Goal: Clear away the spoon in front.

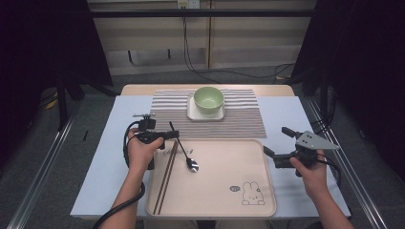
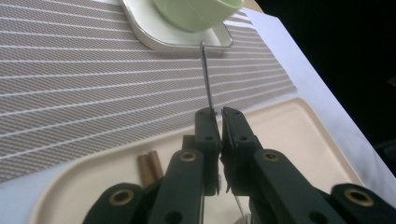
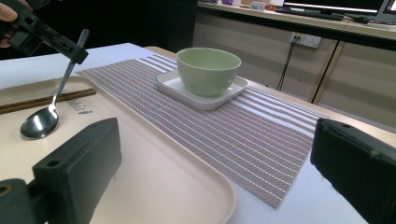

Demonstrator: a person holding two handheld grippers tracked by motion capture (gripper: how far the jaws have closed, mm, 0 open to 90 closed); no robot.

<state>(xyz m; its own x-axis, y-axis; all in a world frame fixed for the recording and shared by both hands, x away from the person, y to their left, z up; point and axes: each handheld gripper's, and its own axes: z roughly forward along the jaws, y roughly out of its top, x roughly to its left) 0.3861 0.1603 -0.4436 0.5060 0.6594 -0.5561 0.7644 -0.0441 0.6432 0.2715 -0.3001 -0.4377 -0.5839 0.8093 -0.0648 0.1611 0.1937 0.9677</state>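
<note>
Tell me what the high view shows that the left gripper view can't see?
High view alone: the right gripper with open jaws, the spoon's bowl resting on the tray, and the tray's bunny drawing.
Left gripper view alone: the left gripper seen up close, pinching the spoon handle.
Both share: the green bowl, striped mat, chopsticks and tray.

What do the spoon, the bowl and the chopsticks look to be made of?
Spoon: polished metal, likely steel; its scoop mirrors the light, and the left gripper clamps its thin handle. Bowl: pale green with a smooth, soft sheen, ceramic or melamine. Chopsticks: dark brown and matte, probably wood, though plastic is possible.
</note>
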